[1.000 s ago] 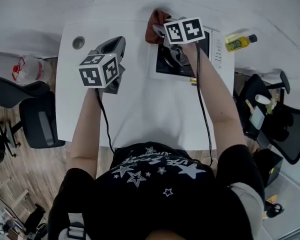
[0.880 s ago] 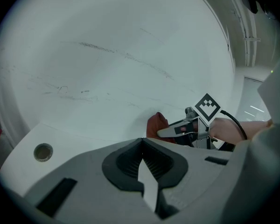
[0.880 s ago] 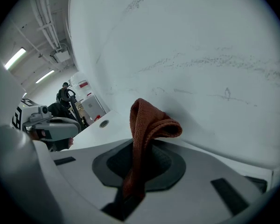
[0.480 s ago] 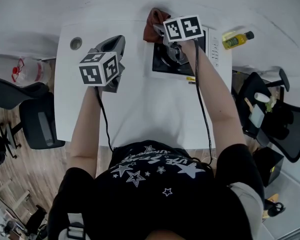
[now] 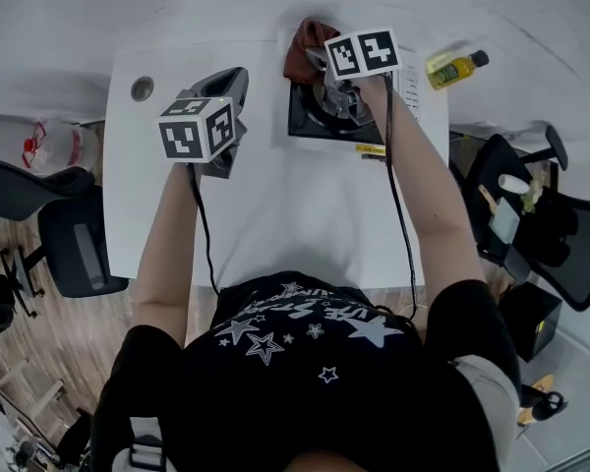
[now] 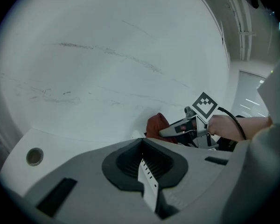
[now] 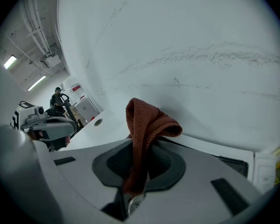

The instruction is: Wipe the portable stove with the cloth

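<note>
While the left gripper (image 5: 226,79) hovers over the white desk's (image 5: 275,214) far left, jaws pressed together on nothing, the right gripper (image 5: 317,57) pinches the bunched rust-red cloth (image 5: 300,52) above the portable stove's (image 5: 315,126) far left corner. Wiping looks about to start; next the cloth must drop flat onto the black top. The stove sits at the desk's far right corner, long axis along the far edge, controls apparently facing right.

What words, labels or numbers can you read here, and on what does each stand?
No text reads clearly.
Shirt: white lettering among stars, too warped to read.
Yellow sticker on portable stove: too small.
Bottle label: too small.
Marker cubes: square patterns, no words.
</note>
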A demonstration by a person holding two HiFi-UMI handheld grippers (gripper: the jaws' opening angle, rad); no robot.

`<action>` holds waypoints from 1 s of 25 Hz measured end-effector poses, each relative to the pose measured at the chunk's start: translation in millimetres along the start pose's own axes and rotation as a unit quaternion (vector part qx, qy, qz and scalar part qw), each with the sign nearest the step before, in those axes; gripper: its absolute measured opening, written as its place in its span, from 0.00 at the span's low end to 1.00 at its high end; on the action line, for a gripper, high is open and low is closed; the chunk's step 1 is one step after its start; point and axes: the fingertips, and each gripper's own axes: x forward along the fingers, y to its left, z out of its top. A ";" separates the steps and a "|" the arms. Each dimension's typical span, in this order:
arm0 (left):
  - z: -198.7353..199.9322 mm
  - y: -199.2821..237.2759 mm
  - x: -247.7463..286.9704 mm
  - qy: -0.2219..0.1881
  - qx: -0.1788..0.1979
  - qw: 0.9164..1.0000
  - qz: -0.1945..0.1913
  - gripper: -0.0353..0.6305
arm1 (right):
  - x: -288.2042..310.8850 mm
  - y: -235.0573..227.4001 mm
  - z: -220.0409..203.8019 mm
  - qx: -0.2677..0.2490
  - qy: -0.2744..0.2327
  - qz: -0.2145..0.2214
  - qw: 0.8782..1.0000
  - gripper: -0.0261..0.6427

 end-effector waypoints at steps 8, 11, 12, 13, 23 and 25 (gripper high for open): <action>-1.6 -23.8 13.2 0.012 0.022 1.000 -0.007 0.06 | -21.5 -24.6 -13.2 0.019 -0.010 -0.003 1.000 0.13; -2.2 -34.2 17.7 0.012 0.023 1.000 -0.014 0.06 | -29.7 -34.1 -20.4 0.032 -0.016 -0.002 0.999 0.12; -2.4 -37.8 19.3 0.013 0.024 0.999 -0.016 0.06 | -32.9 -38.1 -22.5 0.036 -0.017 -0.003 0.999 0.12; -2.6 -41.4 20.9 0.014 0.026 0.999 -0.016 0.06 | -36.2 -42.2 -24.3 0.038 -0.018 -0.005 0.999 0.13; -1.3 -85.3 37.8 0.013 0.043 0.998 -0.033 0.06 | -72.6 -88.6 -41.0 0.052 -0.029 -0.034 0.998 0.12; -1.3 -93.7 41.3 0.013 0.048 0.998 -0.036 0.06 | -78.8 -95.1 -45.0 0.056 -0.031 -0.034 0.997 0.12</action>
